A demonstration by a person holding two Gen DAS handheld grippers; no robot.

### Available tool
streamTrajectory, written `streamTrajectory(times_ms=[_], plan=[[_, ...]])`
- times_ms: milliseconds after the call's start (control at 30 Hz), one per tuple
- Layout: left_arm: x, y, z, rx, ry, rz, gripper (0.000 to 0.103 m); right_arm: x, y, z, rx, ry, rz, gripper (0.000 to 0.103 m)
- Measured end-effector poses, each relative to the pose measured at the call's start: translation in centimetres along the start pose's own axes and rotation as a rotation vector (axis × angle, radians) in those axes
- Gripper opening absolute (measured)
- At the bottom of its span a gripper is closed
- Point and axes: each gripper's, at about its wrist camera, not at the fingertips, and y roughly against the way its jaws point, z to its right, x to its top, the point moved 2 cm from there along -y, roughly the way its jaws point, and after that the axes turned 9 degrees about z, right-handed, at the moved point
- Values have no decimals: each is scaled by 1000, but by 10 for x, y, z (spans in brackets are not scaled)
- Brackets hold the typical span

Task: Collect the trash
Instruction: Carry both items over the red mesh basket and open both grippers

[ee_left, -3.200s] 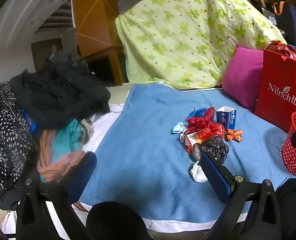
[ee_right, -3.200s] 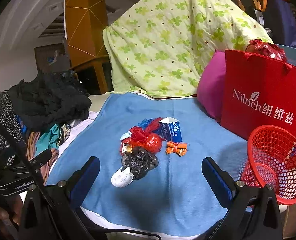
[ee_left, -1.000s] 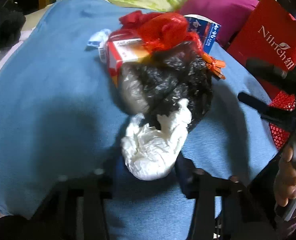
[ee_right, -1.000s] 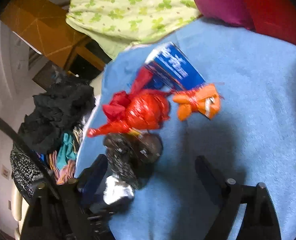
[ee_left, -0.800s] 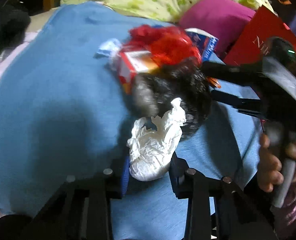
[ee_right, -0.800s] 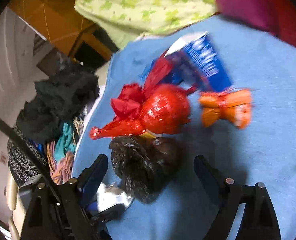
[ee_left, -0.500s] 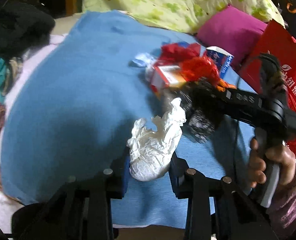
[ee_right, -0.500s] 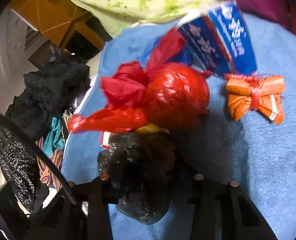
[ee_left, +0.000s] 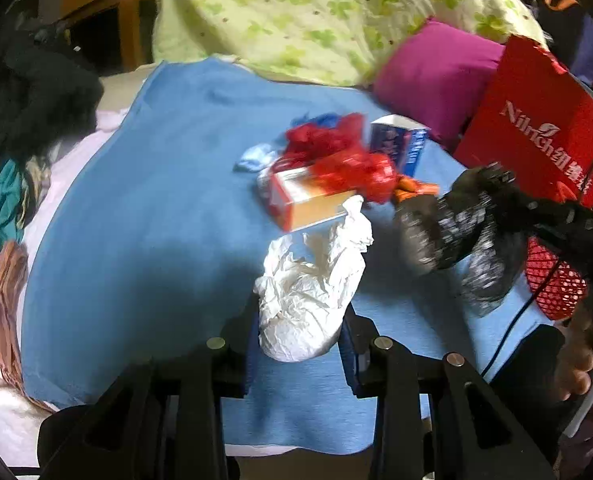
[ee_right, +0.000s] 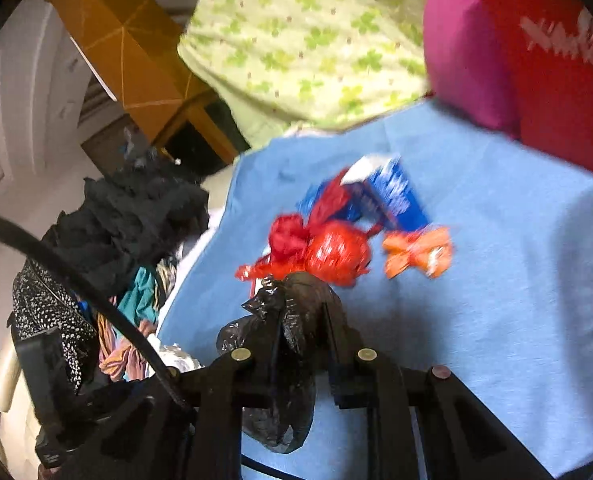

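My left gripper [ee_left: 298,320] is shut on a crumpled white paper wad [ee_left: 310,292], held above the blue cloth [ee_left: 144,216]. My right gripper [ee_right: 300,320] is shut on a black plastic bag [ee_right: 292,344]; the left wrist view shows that bag [ee_left: 456,232] hanging in the air at the right. Left on the cloth are a red knotted bag [ee_right: 328,252], an orange wrapper [ee_right: 416,252], a blue carton [ee_right: 392,192], and a red-and-orange box [ee_left: 304,200]. A red mesh basket [ee_left: 556,280] stands at the right, partly hidden behind the right gripper.
A red paper bag [ee_left: 536,120] and a magenta cushion [ee_left: 436,76] stand behind the basket. A green flowered quilt [ee_left: 316,12] rises at the back. Piled clothes [ee_left: 24,100] lie left of the cloth. A person's hand [ee_left: 584,356] holds the right gripper's handle.
The left gripper rose with the white wad. The right gripper's jaws shut on the black bag and lifted it off the pile, toward the right.
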Motion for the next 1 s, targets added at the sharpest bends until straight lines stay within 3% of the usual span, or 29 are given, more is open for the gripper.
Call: streamTrajectory(times_ms=[167, 367, 500, 633, 767, 800, 867, 933, 1000], plan=[[33, 13, 55, -105, -96, 34, 36, 39, 86, 15, -66, 3, 162, 20], [80, 25, 173, -351, -236, 76, 37, 72, 202, 66, -269, -40, 343, 20], [92, 21, 261, -474, -332, 75, 38, 72, 249, 111, -375, -119, 392, 20], [89, 4, 326, -532, -387, 27, 40, 64, 278, 154, -446, -225, 412, 20], [79, -19, 364, -515, -453, -11, 43, 57, 285, 190, -455, -308, 405, 23], [76, -25, 370, -504, -471, -19, 50, 55, 284, 194, -451, -324, 398, 25], [74, -36, 372, -478, -486, -21, 58, 48, 279, 206, -420, -362, 379, 37], [73, -44, 369, -459, -491, -24, 62, 45, 278, 213, -424, -389, 384, 83], [75, -42, 362, -449, -483, -23, 64, 43, 279, 213, -410, -377, 420, 83]])
